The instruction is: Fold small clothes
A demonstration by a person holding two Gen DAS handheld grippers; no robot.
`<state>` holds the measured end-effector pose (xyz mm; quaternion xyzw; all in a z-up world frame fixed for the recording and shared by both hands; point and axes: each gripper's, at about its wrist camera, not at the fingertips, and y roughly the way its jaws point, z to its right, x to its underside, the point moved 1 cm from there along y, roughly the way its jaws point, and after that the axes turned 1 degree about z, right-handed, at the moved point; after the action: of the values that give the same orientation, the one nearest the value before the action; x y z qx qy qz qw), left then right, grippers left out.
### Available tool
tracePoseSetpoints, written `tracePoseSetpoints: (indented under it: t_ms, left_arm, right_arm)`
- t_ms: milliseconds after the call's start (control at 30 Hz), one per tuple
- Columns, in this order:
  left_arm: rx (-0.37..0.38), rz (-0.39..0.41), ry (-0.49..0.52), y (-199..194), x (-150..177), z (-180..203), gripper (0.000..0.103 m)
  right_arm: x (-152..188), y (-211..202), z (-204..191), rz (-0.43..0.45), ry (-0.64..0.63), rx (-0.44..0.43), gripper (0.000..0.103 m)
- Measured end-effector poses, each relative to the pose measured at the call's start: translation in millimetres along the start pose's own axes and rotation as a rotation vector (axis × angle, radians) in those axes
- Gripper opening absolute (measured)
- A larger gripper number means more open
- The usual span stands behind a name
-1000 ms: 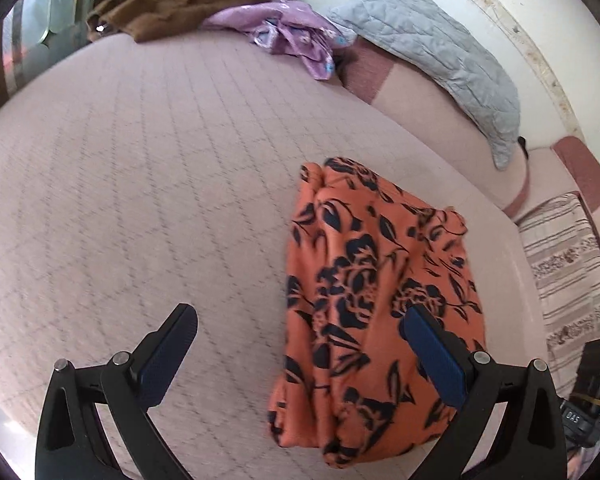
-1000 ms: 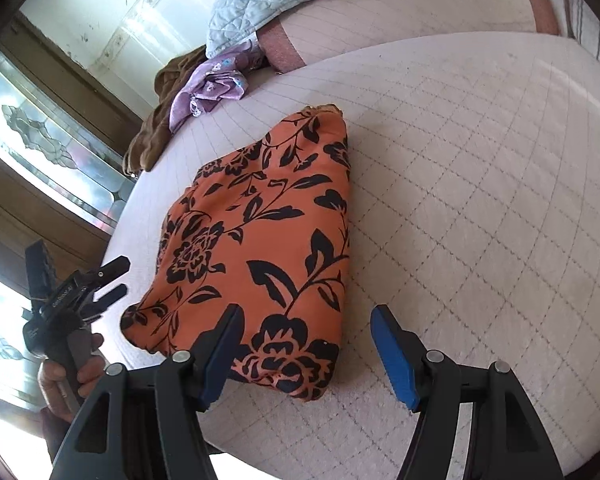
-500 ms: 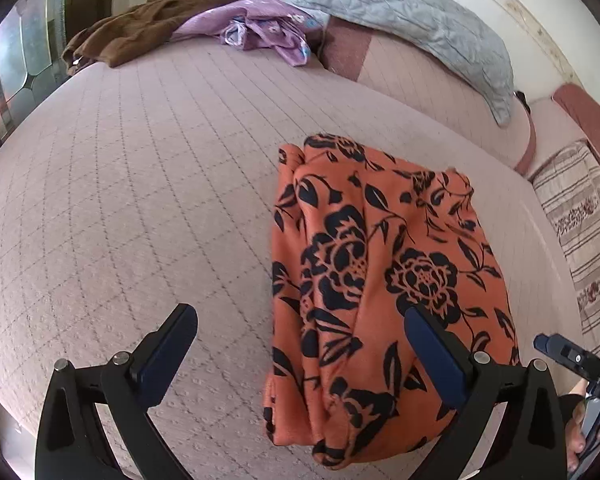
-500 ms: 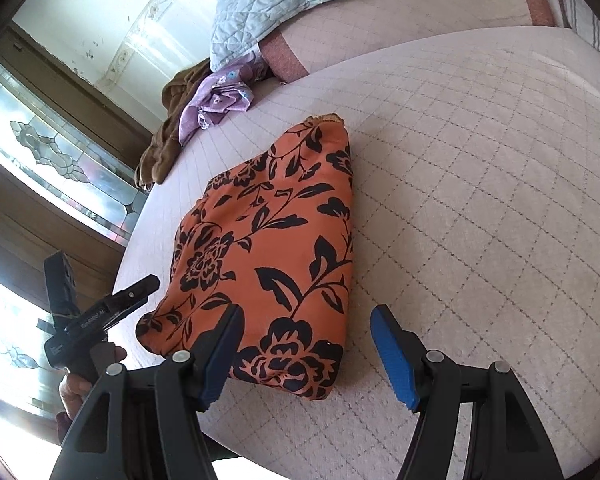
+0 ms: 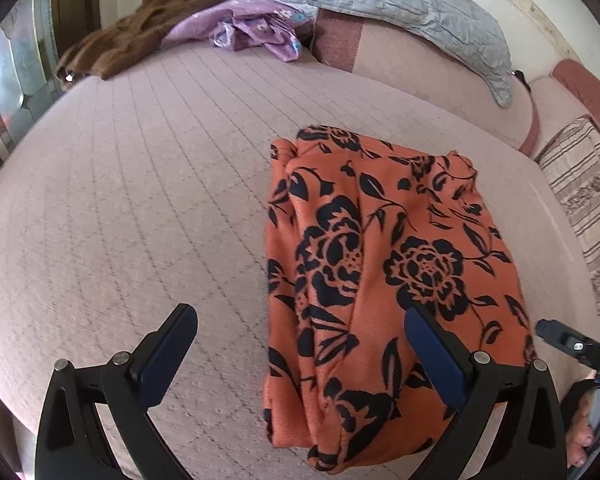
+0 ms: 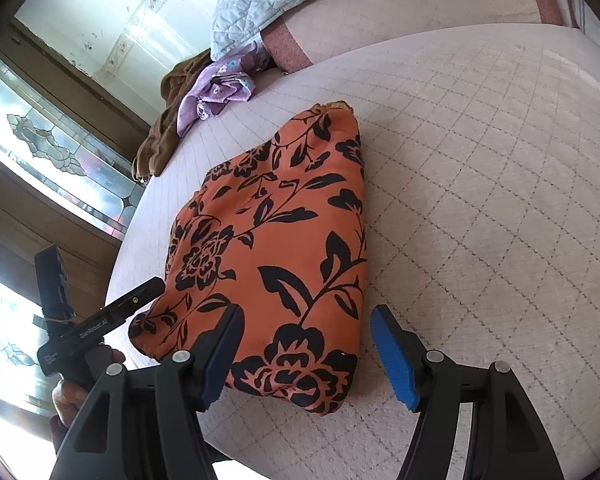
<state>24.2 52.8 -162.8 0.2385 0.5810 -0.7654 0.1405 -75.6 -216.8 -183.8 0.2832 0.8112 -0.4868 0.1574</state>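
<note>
Two views. From the left wrist, we see the left gripper (image 5: 300, 352) released above the folded orange garment (image 5: 384, 280) on the bed (image 5: 140, 200), its near edge partly hidden. From the right wrist, the right gripper (image 6: 306, 352) is released too, covering the garment's near corner.

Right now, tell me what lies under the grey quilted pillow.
The grey quilted pillow rests on a pink bolster with a dark red band, at the head of the bed. How far the bolster runs beneath it is covered.

The folded garment (image 5: 384, 264) lies on the bed (image 5: 140, 200) — pillow (image 5: 404, 4) and heaped clothes (image 5: 204, 28) behind it.
</note>
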Motion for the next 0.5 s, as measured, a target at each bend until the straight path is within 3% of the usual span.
tracePoseSetpoints:
  t_ms: [300, 500]
  left_arm:
    - [0.236, -0.063, -0.250, 5.8, -2.3, -36.0, 0.103]
    - [0.224, -0.043, -0.238, 5.3, -3.2, -29.4, 0.102]
  right_arm:
    - [-0.8, 6.7, 18.7, 0.008, 0.095, -0.097, 0.068]
    - [-6.0, 3.7, 32.5, 0.035, 0.154, -0.172, 0.064]
